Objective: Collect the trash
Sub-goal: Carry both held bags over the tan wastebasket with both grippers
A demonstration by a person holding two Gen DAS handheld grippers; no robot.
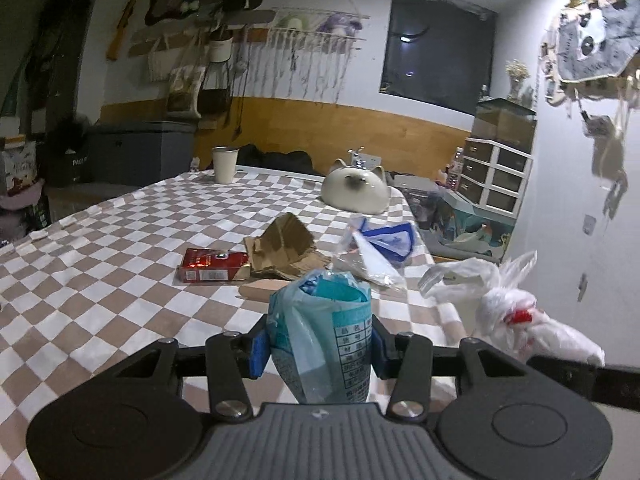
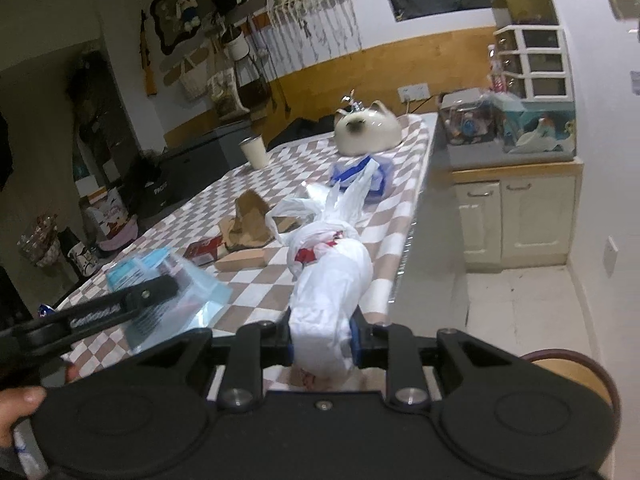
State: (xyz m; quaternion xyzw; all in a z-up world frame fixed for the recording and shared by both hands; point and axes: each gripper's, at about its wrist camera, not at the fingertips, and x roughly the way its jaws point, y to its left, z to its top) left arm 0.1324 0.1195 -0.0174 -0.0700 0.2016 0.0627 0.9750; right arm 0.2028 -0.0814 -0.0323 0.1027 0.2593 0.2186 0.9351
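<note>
My left gripper point(image 1: 320, 354) is shut on a light blue plastic wrapper point(image 1: 324, 332) and holds it above the checkered table point(image 1: 120, 240); the wrapper also shows in the right wrist view point(image 2: 160, 280). My right gripper point(image 2: 322, 346) is shut on a knotted white plastic bag point(image 2: 332, 276) with red inside, held over the table's right edge; the bag also shows in the left wrist view point(image 1: 508, 312). On the table lie a red packet point(image 1: 212, 266), torn brown cardboard point(image 1: 284, 246), a wooden block point(image 1: 260, 290) and a clear bag with blue trim point(image 1: 384, 246).
A cat-shaped ceramic dish point(image 1: 356, 192) and a white cup point(image 1: 225, 165) stand at the table's far end. Cream cabinets point(image 2: 516, 216) and tiled floor point(image 2: 520, 312) lie right of the table. A round wooden stool point(image 2: 576, 372) is near my right gripper.
</note>
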